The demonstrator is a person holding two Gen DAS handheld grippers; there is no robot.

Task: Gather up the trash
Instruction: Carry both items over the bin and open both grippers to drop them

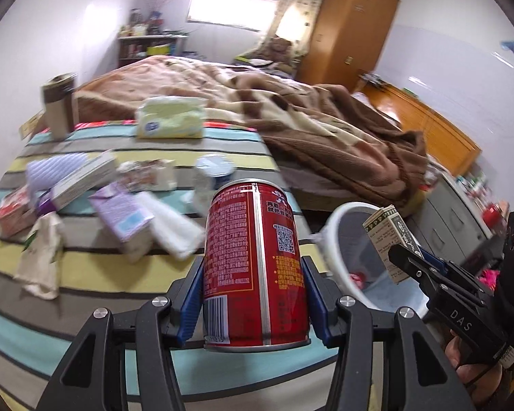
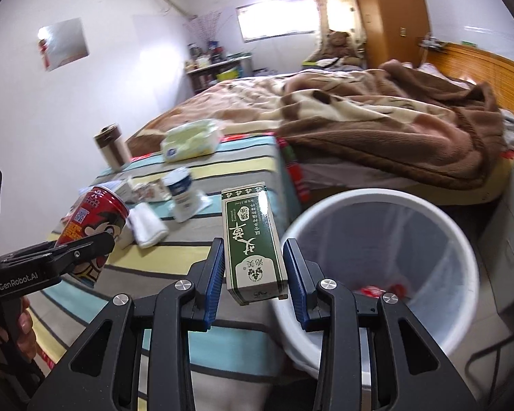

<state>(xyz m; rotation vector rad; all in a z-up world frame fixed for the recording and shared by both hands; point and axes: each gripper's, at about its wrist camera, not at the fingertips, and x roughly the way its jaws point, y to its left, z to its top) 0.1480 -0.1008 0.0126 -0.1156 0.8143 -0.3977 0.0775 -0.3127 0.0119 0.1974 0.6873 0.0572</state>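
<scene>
Trash in our grip comes in two pieces: a red can (image 1: pixel 255 260) and a green and white carton (image 2: pixel 253 243). Our left gripper (image 1: pixel 253 294) is closed on the red can, its blue pads (image 1: pixel 192 294) pressed against both sides, and the can stands upright between them above the striped cloth (image 1: pixel 96 281). Our right gripper (image 2: pixel 253 274) holds the green and white carton end-up; the left pad touches it, and beside the right pad a thin gap shows, so we cannot tell how firm the hold is. In the left wrist view the carton sits over the rim of the white bin (image 1: pixel 342 219), which stands just beside the striped surface. In the right wrist view the bin's opening lies just to the right of the carton, and some red items (image 2: pixel 373 289) lie at its bottom.

More things lie on the striped cloth: a white plastic jar (image 2: pixel 181 195), a folded white cloth (image 2: pixel 149 224), a purple packet (image 1: pixel 120 209), a white box (image 1: pixel 85 179) and a crumpled wrapper (image 1: pixel 41 253). Farther back are a yellow tissue pack (image 1: pixel 171 118) and a brown and cream tumbler (image 1: pixel 58 106), standing upright. Beyond them a brown blanket (image 1: pixel 342 137) lies rumpled over the bed
</scene>
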